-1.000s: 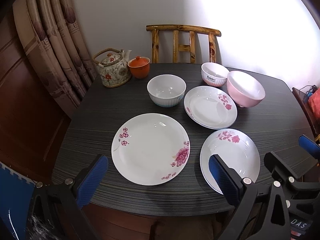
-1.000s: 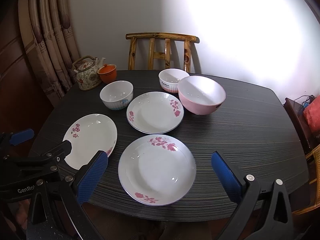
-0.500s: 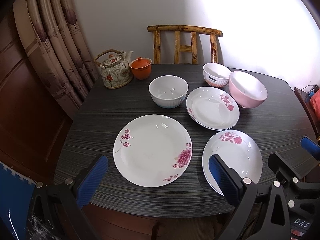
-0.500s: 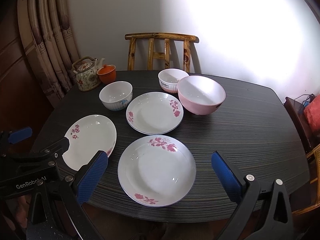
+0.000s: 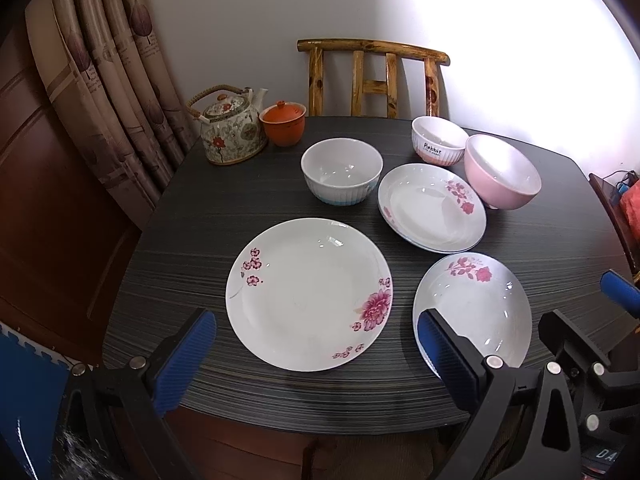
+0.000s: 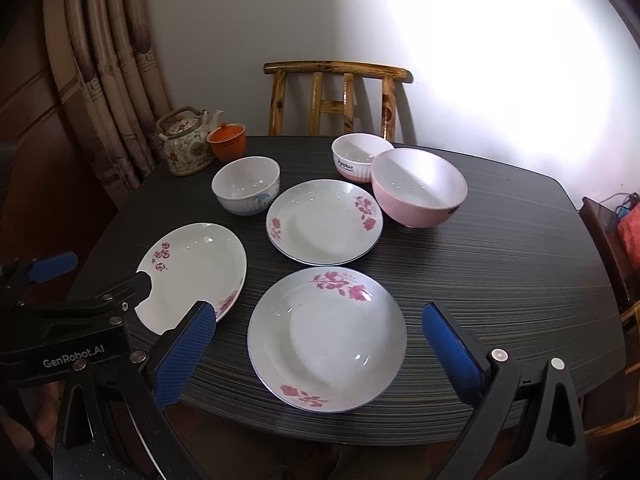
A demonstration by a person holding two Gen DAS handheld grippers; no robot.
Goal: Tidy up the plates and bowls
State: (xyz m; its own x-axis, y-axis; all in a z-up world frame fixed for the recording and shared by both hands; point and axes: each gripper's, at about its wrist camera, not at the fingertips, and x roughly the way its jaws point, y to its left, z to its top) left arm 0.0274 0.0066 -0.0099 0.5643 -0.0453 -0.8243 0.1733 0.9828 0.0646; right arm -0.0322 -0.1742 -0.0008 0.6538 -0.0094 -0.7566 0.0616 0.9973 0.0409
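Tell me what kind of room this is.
Most likely a dining corner in a home. A dark wood-grain table set with flowered plates and bowls, a floral teapot, a wooden chair against the wall, and patterned curtains all suggest it.

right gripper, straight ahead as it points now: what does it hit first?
Probably the near rose plate: it lies centred between the open right gripper fingers, nearest on the table. Beyond it sits the second rose plate. Height above the plate is unclear, so contact is a guess.
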